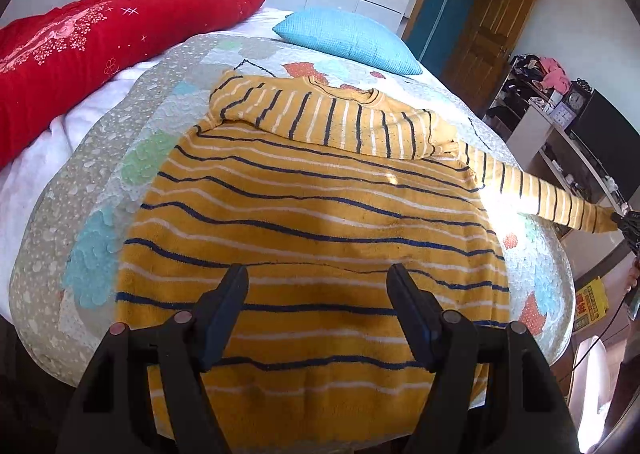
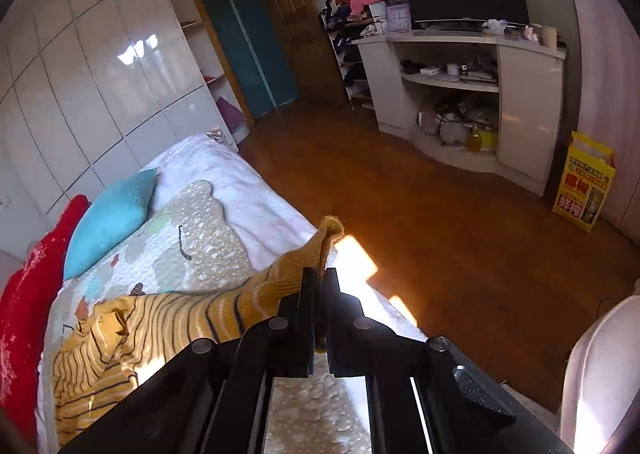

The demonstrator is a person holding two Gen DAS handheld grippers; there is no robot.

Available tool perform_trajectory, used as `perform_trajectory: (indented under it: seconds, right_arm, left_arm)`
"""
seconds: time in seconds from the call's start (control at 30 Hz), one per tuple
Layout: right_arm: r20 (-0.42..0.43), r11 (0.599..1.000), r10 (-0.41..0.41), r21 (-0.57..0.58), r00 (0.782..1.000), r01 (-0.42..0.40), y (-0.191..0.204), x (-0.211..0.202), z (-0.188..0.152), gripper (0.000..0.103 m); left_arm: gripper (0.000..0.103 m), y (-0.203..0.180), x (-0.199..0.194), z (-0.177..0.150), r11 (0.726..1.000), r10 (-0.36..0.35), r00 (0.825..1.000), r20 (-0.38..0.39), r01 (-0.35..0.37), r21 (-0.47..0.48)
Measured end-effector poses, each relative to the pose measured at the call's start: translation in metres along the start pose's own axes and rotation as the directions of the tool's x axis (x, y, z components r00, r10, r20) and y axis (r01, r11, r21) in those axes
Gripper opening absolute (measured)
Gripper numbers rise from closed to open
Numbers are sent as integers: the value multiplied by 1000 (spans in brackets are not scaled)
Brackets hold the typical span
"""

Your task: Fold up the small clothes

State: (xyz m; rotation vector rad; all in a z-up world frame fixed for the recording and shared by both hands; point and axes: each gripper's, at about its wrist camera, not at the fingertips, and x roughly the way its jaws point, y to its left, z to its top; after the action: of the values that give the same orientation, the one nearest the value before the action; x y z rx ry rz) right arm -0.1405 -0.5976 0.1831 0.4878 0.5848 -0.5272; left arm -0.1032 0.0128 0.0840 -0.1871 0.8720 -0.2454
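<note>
A yellow sweater with navy and white stripes (image 1: 312, 222) lies flat on a quilted mat (image 1: 100, 158) on the bed. Its left sleeve is folded across the chest. Its right sleeve (image 1: 540, 194) is stretched out to the right, off the mat. My left gripper (image 1: 318, 274) is open and empty, hovering over the sweater's hem. My right gripper (image 2: 320, 278) is shut on the cuff of the right sleeve (image 2: 328, 230) and holds it up at the bed's edge; the gripper also shows at the far right of the left wrist view (image 1: 628, 222).
A blue pillow (image 1: 348, 38) and a red quilt (image 1: 100, 50) lie at the far side of the bed. Beyond the bed's right edge are a wooden floor (image 2: 440, 214), a TV cabinet (image 2: 460, 94), a yellow bag (image 2: 584, 182) and white wardrobes (image 2: 100, 74).
</note>
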Motion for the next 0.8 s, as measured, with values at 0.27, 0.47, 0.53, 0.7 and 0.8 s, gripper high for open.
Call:
perform_trajectory:
  seconds: [0.27,0.47,0.53,0.7,0.8]
  right_arm:
    - [-152,934,320,-116,935,-338,171,31,-23,4]
    - [-324,793,478,-241,817,-559,362,52,-83,4]
    - [-387,748,491,-272,781,-605,421,61,-111,4]
    - [-497,686,447,-343,744,-642,533,97,-185,4]
    - [-548,673,402,-366,733,-643,573,121,-224,4]
  left_arm:
    - [71,34,-23,-1,998,20,998,57,-17,-56]
    - [73,70,-36,-8,994,54,994,96,-45,-98]
    - [73,82,-37,-11,992,69,992,102,-58,-110]
    - [73,112,-39,-20,986,94,990,109,-77,-150]
    - [73,129,-39,-24,982,106,988,110,-86,-171]
